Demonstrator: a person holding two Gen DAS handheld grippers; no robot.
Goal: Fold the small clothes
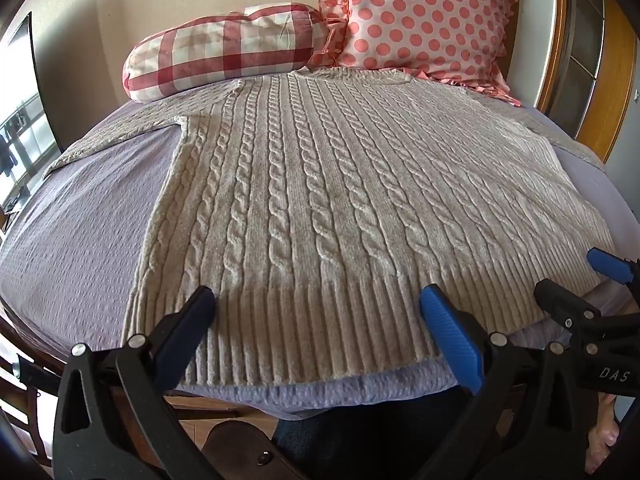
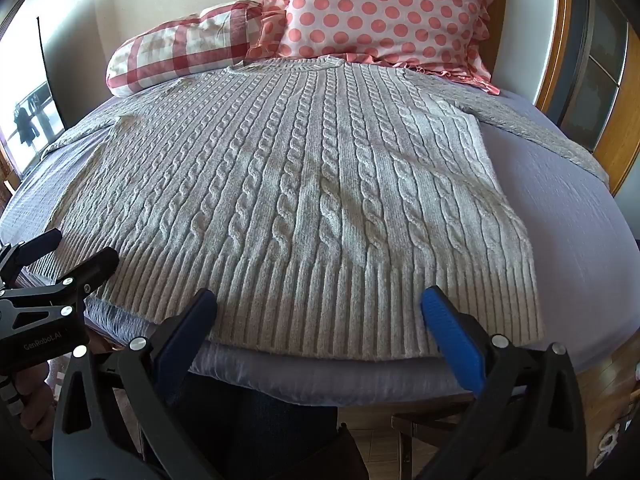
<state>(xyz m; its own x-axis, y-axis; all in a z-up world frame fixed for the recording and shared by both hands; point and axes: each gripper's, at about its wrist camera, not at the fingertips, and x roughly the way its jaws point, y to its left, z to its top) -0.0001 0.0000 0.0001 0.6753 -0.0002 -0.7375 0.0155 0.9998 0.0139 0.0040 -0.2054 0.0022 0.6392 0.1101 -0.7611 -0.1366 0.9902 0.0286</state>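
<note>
A cream cable-knit sweater (image 1: pixel 320 184) lies flat, front up, on a lilac cover (image 1: pixel 80 220), hem toward me, both sleeves spread out sideways. It also shows in the right wrist view (image 2: pixel 304 200). My left gripper (image 1: pixel 318 300) is open and empty, its fingers just over the ribbed hem left of centre. My right gripper (image 2: pixel 318 300) is open and empty over the hem right of centre. The right gripper shows at the right edge of the left wrist view (image 1: pixel 580 276); the left gripper shows at the left edge of the right wrist view (image 2: pixel 76 252).
A red-checked pillow (image 1: pixel 224 48) and a pink polka-dot pillow (image 1: pixel 428 16) stand behind the sweater's collar. The lilac cover (image 2: pixel 560 220) extends right of the sweater. A wooden frame (image 2: pixel 568 40) rises at the right. The front edge of the surface (image 2: pixel 320 380) is just below the hem.
</note>
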